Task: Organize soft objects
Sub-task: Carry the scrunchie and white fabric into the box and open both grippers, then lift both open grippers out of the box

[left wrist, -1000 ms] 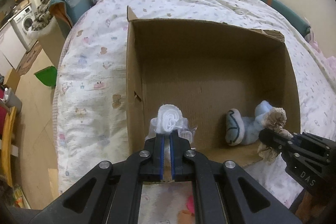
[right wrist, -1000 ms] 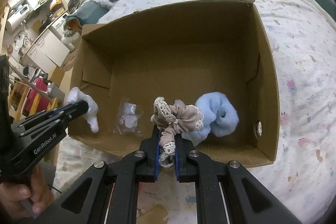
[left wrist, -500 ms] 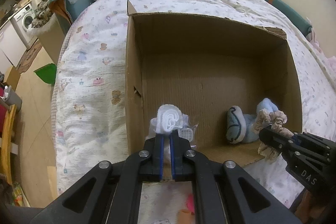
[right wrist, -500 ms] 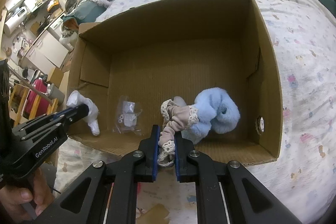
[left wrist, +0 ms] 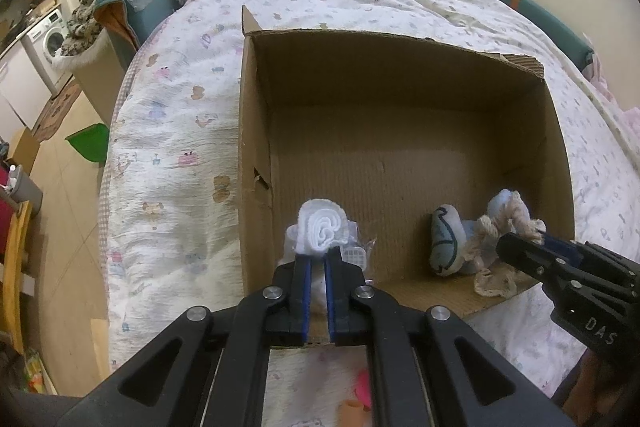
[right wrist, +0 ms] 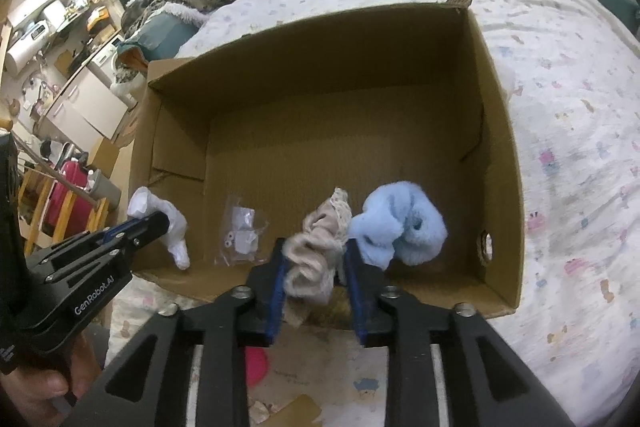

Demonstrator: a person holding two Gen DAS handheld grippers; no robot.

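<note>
Partly hidden between its spread fingers, the right gripper [right wrist: 314,277] frames a beige scrunchie [right wrist: 316,251] over the cardboard box [right wrist: 500,147] edge; the left gripper [left wrist: 316,263] clamps a white cloth roll [left wrist: 322,231], lower end concealed.

Clear packet [left wrist: 358,254] half hidden behind white cloth [left wrist: 321,231]; contents unreadable.

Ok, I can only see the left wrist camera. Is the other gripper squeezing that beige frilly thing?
Observer: No. The right wrist view shows the right gripper open, with the beige scrunchie loose between its pads.
Operator: Does my white cloth stick out anywhere?
Observer: Yes, a tail of the white cloth hangs below the left gripper.
Operator: Any holes in the box?
Observer: A round hole in the cardboard box, low on its right wall.
</note>
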